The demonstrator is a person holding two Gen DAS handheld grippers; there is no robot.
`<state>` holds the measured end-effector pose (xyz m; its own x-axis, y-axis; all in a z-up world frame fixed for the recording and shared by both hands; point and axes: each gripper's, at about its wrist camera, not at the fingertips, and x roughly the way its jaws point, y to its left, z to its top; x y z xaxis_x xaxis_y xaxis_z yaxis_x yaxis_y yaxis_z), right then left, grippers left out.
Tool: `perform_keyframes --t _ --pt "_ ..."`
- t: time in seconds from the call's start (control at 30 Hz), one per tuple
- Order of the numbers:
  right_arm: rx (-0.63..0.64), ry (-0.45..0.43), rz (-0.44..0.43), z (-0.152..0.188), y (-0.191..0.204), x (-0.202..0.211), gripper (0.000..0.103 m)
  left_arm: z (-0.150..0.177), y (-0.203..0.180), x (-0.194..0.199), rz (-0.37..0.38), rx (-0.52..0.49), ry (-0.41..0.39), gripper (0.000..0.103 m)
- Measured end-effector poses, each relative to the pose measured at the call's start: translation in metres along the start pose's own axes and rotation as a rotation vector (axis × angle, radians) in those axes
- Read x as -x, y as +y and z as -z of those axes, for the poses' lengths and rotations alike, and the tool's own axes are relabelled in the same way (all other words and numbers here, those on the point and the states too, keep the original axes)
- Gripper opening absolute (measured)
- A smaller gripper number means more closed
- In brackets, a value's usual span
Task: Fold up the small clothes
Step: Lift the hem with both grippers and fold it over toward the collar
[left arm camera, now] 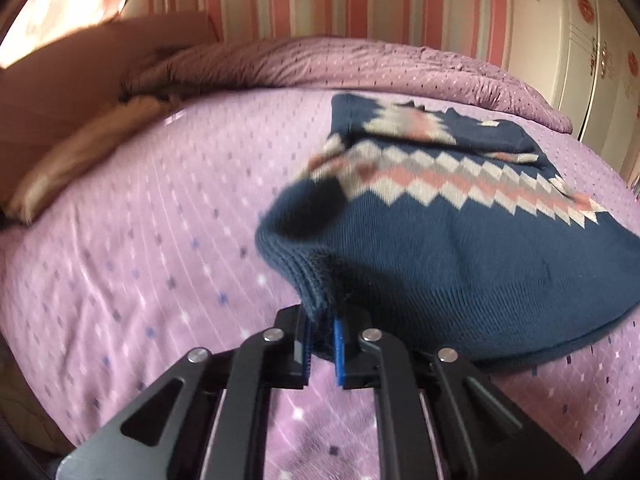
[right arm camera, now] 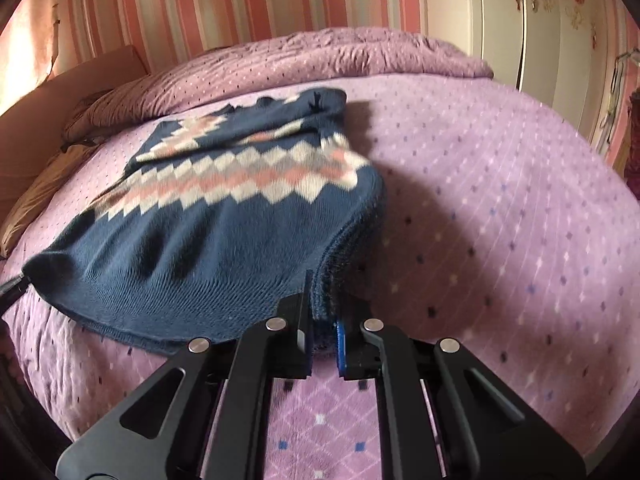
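- The navy sweater [left arm camera: 460,240] with its pink-and-white diamond band lies on the purple bedspread [left arm camera: 140,240], its near hem lifted.
- The left gripper [left arm camera: 322,330] pinches one hem corner.
- The right gripper [right arm camera: 322,332] pinches the other corner.
- A rumpled purple quilt [right arm camera: 320,60] is heaped behind.

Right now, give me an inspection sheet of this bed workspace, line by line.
Surface: purple dotted bedsheet.
Job's things: navy sweater with pink and white diamond band, hem corners lifted.
Clutter: rumpled purple quilt at far edge; brown pillow.
Grippers: left tool shut on sweater hem; right tool shut on sweater hem.
Cables: nothing seen.
Surroundings: pink striped wall, white wardrobe.
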<state>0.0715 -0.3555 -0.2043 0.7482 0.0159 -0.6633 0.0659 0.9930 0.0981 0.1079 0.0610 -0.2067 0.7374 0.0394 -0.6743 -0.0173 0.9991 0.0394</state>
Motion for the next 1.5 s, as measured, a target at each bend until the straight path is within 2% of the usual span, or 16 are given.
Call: perform_keyframes --t 0.17,0.43,0.77,1.1,1.2,1.5 --pt "-0.023 -0.040 -0.021 -0.027 -0.003 0.005 0.008 -0.031 -0.003 0.004 -0.015 -0.028 -0.036 0.008" --pt "0.040 -0.107 -0.013 -0.090 0.004 0.004 0.008 -0.096 -0.009 0.001 -0.048 -0.039 -0.095 0.008" --pt "0.070 -0.145 -0.004 -0.170 0.005 -0.028 0.008 -0.180 -0.021 -0.023 -0.064 -0.039 -0.145 0.008" --pt "0.092 -0.161 0.014 -0.245 0.001 -0.085 0.008 -0.257 -0.033 -0.083 -0.106 -0.030 -0.193 0.008" --pt "0.092 -0.148 0.019 -0.261 0.000 -0.113 0.008 -0.270 -0.037 -0.104 -0.120 -0.035 -0.198 0.008" --pt "0.118 -0.088 0.049 -0.302 0.008 -0.214 0.008 -0.301 -0.048 -0.197 -0.156 -0.028 -0.146 0.008"
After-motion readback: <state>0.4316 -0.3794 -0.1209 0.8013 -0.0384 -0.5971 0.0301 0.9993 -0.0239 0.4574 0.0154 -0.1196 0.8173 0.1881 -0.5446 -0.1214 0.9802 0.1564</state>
